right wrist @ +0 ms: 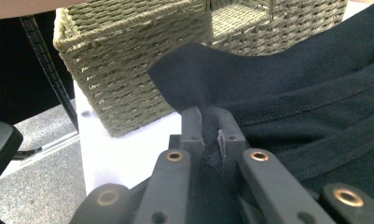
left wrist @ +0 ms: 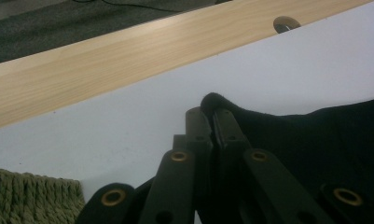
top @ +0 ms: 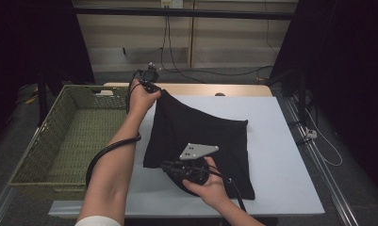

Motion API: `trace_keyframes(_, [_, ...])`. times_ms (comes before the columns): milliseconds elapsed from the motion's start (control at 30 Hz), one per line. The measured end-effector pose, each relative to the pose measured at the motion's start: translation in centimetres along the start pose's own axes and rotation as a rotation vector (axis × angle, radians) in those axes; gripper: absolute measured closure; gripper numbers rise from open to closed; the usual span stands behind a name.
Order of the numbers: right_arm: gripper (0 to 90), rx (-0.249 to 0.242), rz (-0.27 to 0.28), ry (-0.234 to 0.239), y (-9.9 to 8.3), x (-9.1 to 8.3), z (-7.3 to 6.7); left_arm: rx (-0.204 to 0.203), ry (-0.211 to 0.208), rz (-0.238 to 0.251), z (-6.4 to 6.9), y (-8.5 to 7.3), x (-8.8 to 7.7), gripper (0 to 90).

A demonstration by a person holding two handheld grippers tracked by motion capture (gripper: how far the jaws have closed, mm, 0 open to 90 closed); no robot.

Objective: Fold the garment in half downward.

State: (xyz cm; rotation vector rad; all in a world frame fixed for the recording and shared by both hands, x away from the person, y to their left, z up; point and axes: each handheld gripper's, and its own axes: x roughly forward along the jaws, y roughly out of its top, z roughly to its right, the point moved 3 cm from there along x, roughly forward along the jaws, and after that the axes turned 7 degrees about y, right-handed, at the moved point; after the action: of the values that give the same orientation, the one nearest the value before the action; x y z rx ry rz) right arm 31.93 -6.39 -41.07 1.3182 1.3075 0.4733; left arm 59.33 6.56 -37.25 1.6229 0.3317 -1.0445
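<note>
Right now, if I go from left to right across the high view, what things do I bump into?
Woven basket → left gripper pinching the black cloth at its far corner → bare white tabletop → dark floor with cables.

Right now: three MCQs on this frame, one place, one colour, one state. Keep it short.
1. The woven basket sits where?
A. left of the white board
B. right of it
C. on the cloth

2. The cloth is
A. white
B. black
C. green

3. The left claw is
A. wide open
B. shut on nothing
C. shut on the cloth

A: in the high view the basket stands by the board's left edge.
B: black fabric in every view.
C: the jaws pinch a cloth corner; the right claw does too.
</note>
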Motion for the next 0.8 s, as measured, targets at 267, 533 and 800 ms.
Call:
trace_keyframes(267, [85.3, -0.004, 0.007, -0.006, 0.7, 0.3, 0.6, -0.001, -0.004, -0.006, -0.7, 1.2, 0.2, 86.5])
trace_keyframes(533, [85.2, 0.001, 0.02, -0.008, 1.2, 0.7, 1.0, -0.013, 0.001, -0.019, -1.6, 1.6, 0.4, 86.5])
trace_keyframes(800, [85.2, 0.002, 0.04, -0.006, 1.9, 0.7, 1.2, -0.016, 0.019, -0.023, -2.6, 2.2, -0.2, 86.5])
